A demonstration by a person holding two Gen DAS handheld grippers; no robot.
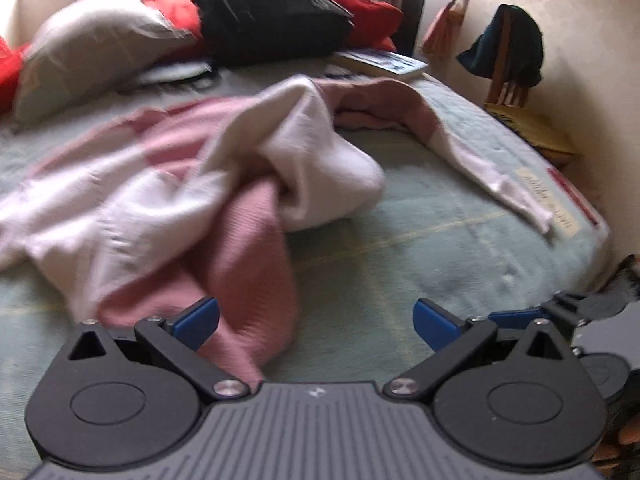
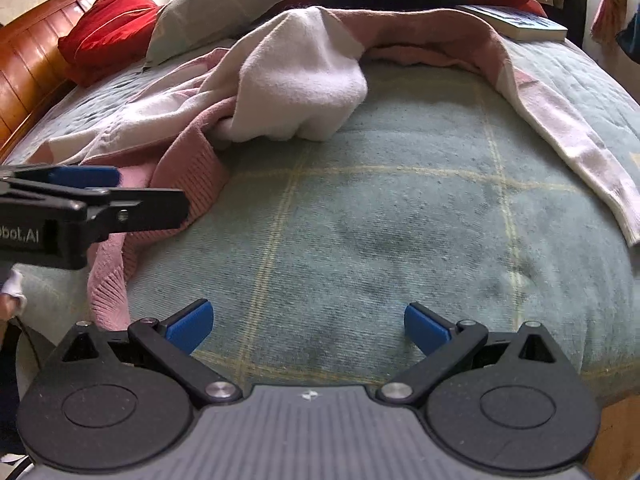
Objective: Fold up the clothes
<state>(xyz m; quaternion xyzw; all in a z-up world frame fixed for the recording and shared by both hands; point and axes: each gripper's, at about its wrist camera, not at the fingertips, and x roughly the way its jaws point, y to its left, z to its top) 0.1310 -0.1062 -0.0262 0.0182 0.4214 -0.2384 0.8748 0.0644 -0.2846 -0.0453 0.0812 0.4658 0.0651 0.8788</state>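
Hovering low over the bed [image 2: 360,220], the right tongs [image 2: 308,326] have their blue pads wide apart with only bare green plaid blanket between them. The left tongs [image 1: 316,322] are likewise spread apart and grip nothing, though a pink ribbed fold of the sweater [image 1: 168,184] lies just beside the left pad and runs down under the tool's body. In the right wrist view the left tongs [image 2: 86,178] enter from the left edge, side-on above the sweater's pink hem.

The pink-and-white sweater [image 2: 296,80] lies crumpled across the middle and left of the bed, one sleeve trailing toward the right edge. Along the far edge sit a grey pillow [image 1: 92,44], red cushions [image 2: 108,20], a black bag [image 1: 272,8] and a book [image 1: 384,62] at the far right corner. A wooden headboard [image 2: 28,72] borders the left side. Beyond the right edge, a wooden chair [image 1: 516,80] draped with dark clothing stands against a pale wall.
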